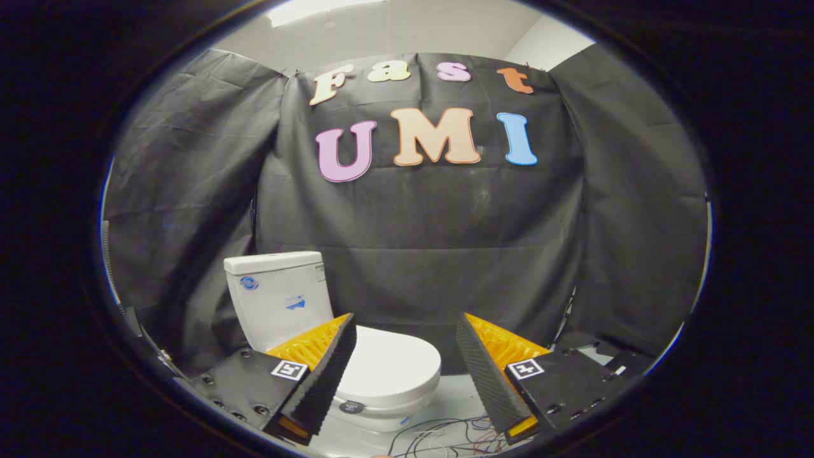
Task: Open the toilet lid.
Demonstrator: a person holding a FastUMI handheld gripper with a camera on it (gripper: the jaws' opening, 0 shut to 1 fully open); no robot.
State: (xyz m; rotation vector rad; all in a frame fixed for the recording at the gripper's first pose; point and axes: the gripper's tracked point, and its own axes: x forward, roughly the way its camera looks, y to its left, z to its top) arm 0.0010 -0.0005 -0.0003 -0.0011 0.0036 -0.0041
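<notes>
Your gripper (406,334) is spread wide, gripping nothing
toilet lid (391,362) lies closed, ahead between your fingers

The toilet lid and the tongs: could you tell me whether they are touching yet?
Apart. In the gripper view the tongs hang open in the air, while the closed toilet lid lies well beyond the fingers, one of which merely overlaps it in the picture.
</notes>
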